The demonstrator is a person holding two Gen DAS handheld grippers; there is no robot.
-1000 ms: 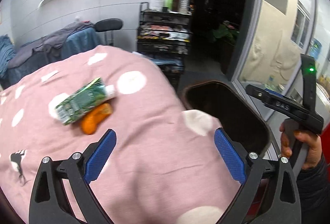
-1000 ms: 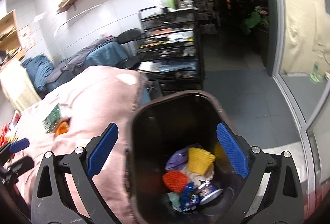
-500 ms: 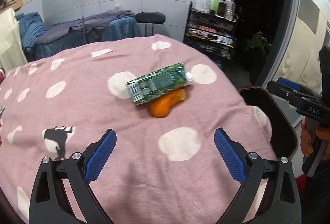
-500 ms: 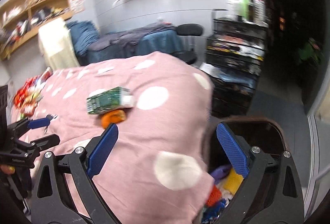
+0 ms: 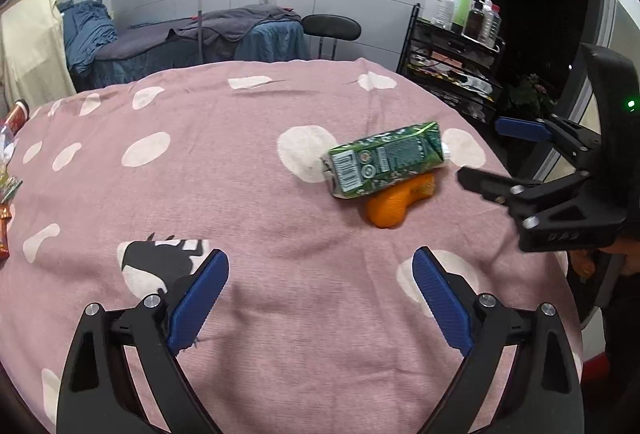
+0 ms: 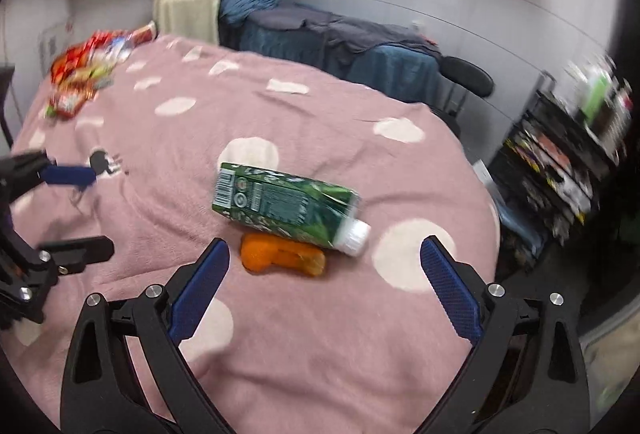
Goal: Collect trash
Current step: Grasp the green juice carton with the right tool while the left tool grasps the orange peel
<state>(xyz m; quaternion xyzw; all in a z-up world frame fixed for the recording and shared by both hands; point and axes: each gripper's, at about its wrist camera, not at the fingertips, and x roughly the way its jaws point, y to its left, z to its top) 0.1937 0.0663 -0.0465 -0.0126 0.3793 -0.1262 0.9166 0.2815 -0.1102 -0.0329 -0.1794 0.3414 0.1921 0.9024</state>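
Note:
A green drink carton (image 5: 386, 159) with a white cap lies on its side on the pink dotted cloth (image 5: 240, 194), resting partly on an orange piece of trash (image 5: 394, 203). In the right wrist view the carton (image 6: 282, 201) and the orange piece (image 6: 280, 254) sit just ahead of my right gripper (image 6: 324, 282), which is open and empty. My left gripper (image 5: 320, 298) is open and empty, nearer the table's front and left of the carton. The right gripper (image 5: 496, 150) shows at the right edge of the left wrist view.
Red snack wrappers (image 6: 86, 74) lie at the cloth's far left. Behind the table stand a blue-draped bed (image 5: 192, 42), a black stool (image 5: 331, 28) and a black cart (image 5: 456, 70) with bottles. A hand (image 5: 600, 258) holds the right gripper.
Both views swung left, away from the black bin, which has left view. The carton and orange piece now sit nearer and more central; the right gripper has moved over the table.

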